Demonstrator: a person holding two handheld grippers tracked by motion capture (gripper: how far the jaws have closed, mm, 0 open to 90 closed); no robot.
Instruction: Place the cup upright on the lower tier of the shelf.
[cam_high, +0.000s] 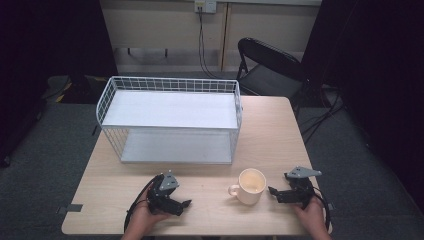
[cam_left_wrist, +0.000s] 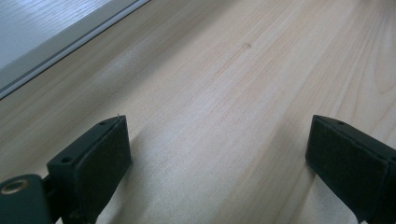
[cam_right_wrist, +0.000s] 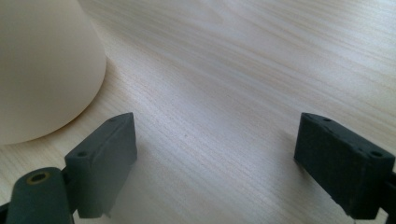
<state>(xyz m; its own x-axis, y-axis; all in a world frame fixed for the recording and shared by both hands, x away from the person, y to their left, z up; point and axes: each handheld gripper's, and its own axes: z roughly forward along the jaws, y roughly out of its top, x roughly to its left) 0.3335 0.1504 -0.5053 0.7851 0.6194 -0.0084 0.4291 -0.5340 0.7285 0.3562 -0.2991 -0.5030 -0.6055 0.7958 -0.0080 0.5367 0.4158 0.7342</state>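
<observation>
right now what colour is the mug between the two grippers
Cream, a pale off-white. The mug shows best in the high view.

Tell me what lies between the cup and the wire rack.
Nothing: in the high view only bare table lies between the cup and the rack.

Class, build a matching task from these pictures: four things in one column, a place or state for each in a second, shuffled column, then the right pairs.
Things
1. mug
2. wire shelf rack
3. folding chair
4. left hand-held gripper

Places or states
A. beyond the table's far right corner
B. open, over bare wood
C. between the two hand-held grippers, handle toward the left one
D. on the far half of the table

Pairs: 1-C, 2-D, 3-A, 4-B
</observation>
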